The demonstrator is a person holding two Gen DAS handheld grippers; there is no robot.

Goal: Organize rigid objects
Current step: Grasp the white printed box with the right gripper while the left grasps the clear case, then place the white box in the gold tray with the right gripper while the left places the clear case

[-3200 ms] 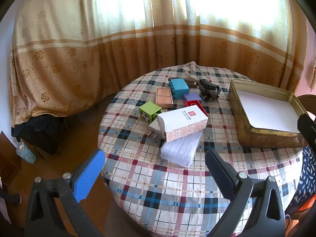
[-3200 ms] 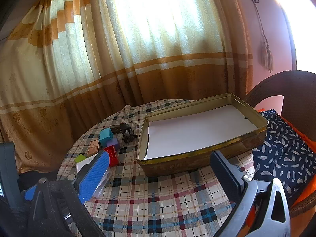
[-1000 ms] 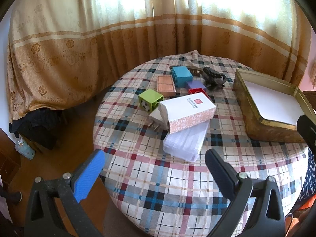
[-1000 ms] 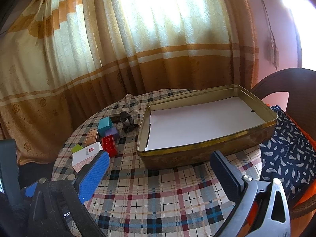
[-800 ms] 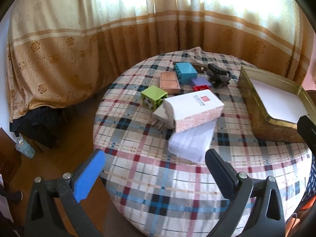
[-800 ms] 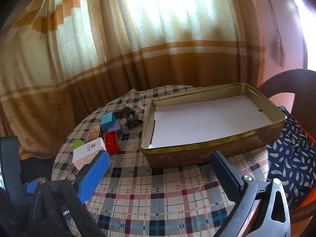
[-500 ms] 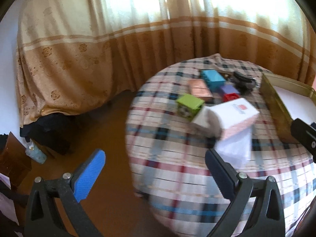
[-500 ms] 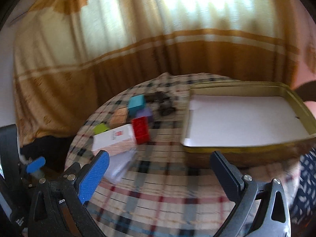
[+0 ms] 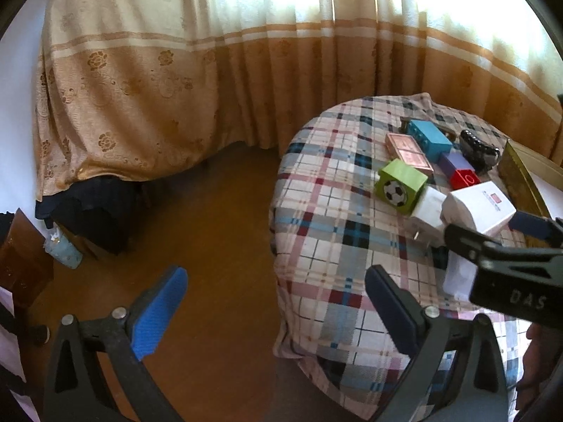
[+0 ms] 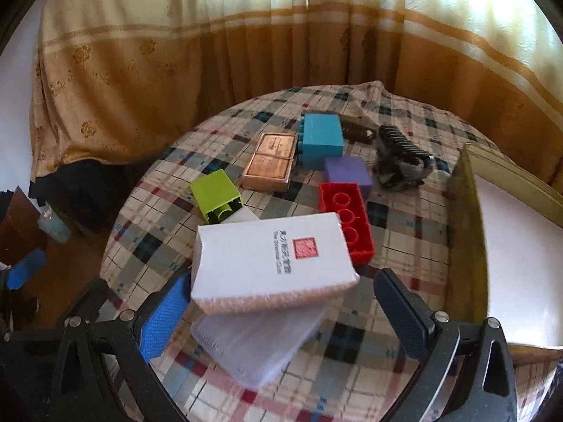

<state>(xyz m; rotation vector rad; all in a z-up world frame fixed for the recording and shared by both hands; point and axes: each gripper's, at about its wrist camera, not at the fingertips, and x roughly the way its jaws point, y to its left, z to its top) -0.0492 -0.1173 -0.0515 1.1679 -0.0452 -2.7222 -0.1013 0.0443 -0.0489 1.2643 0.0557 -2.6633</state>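
A white box with a red square mark [image 10: 271,260] lies tilted on a clear plastic case [image 10: 257,341] on the round plaid table [image 10: 404,218]. My right gripper [image 10: 281,313] is open, its fingers on either side of the box's near end, not touching. Behind the box lie a red brick [image 10: 348,221], a green block [image 10: 214,197], a purple block [image 10: 346,172], a blue brick [image 10: 322,139], a copper tin [image 10: 271,165] and a black clip [image 10: 401,161]. My left gripper [image 9: 274,309] is open and empty over the floor, left of the table. The right gripper [image 9: 506,246] shows there beside the white box [image 9: 478,211].
A gold metal tray [image 10: 468,232] lined with white paper stands at the table's right. A white plug adapter [image 9: 427,211] lies beside the green block [image 9: 401,186]. Curtains hang behind the table. The floor to the left holds dark cloth [image 9: 88,207] and a small bottle [image 9: 61,249].
My right gripper has swung left from the tray and come down close around the white box. My left gripper has swung left off the table, over the floor.
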